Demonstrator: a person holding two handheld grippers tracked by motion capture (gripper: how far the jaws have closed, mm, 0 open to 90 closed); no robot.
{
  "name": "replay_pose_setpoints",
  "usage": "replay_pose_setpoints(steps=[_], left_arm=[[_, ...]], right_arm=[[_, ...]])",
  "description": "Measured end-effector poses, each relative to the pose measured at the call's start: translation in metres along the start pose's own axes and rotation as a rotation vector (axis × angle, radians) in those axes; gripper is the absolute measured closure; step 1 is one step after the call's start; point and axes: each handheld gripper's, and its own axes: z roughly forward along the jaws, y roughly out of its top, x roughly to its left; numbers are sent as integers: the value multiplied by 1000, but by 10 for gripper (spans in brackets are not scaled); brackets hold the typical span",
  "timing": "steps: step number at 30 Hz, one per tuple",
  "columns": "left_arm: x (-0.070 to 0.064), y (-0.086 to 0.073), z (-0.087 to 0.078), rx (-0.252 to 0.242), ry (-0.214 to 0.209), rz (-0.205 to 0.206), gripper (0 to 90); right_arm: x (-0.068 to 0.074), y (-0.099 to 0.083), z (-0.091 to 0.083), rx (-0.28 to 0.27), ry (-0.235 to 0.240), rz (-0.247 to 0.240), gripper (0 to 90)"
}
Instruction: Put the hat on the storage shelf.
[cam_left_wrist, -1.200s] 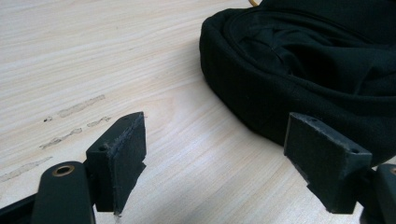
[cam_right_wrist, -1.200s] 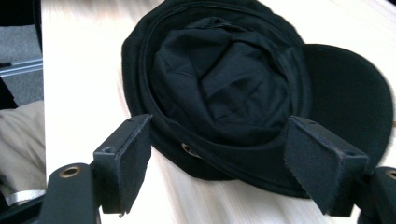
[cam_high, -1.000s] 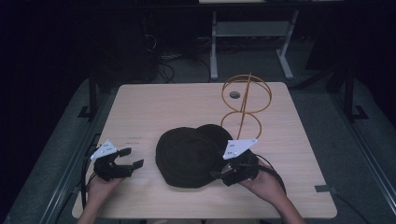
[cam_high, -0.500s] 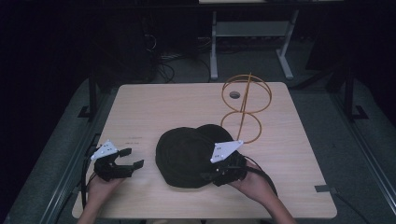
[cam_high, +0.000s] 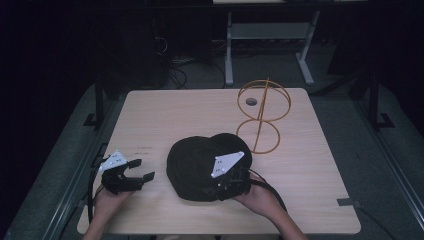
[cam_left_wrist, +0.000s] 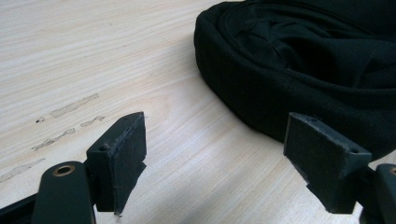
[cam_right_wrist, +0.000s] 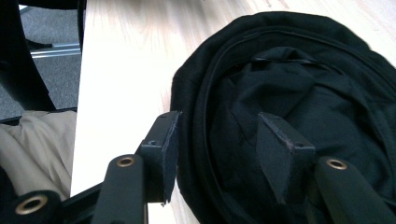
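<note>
A black cloth hat (cam_high: 200, 160) lies upside down on the wooden table (cam_high: 175, 115), near the front middle. My right gripper (cam_high: 214, 190) is at the hat's near edge. In the right gripper view the hat (cam_right_wrist: 289, 93) shows its inside, and the right gripper (cam_right_wrist: 217, 140) is open, with one jaw outside the rim and one inside, neither pressing the cloth. My left gripper (cam_high: 141, 169) rests open on the table left of the hat. In the left gripper view the left gripper (cam_left_wrist: 219, 154) holds nothing, and the hat (cam_left_wrist: 299, 60) lies just beyond it.
A gold wire stand (cam_high: 262, 115) of two rings on a stem stands at the table's back right, just behind the hat. Faint scuff marks (cam_left_wrist: 70, 105) mark the wood by the left gripper. Trousers (cam_right_wrist: 37, 144) show past the table's near edge.
My right gripper has moved left from beside the hat onto its near rim. The left gripper and the hat have stayed put.
</note>
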Motion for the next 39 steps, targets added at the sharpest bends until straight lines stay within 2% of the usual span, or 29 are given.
replay_pose_setpoints(steps=[4,10,14,15,17,20,22,25,28,32,39], left_arm=[[0,0,0,5,3,8,210],[0,0,-1,2,3,5,210],[-1,0,-1,-1,2,5,210],[-1,0,0,-2,0,5,210],[0,0,0,5,0,10,210],[-1,0,0,-4,2,7,210],[-1,1,-1,-5,4,12,210],[-1,1,-1,-5,5,14,210],[-1,1,-1,-7,4,15,211],[-1,1,0,-4,1,14,210],[-2,1,0,-3,2,21,210]], right_arm=[[1,3,13,26,16,5,508],[0,5,23,39,28,25,535],[0,5,31,66,30,14,559],[0,5,34,74,30,-1,563],[1,5,39,94,36,6,576],[0,4,41,98,37,9,585],[1,4,44,111,44,28,585],[2,4,48,124,46,24,593],[4,5,53,143,43,35,646],[4,4,54,140,52,37,703],[5,7,52,152,54,14,769]])
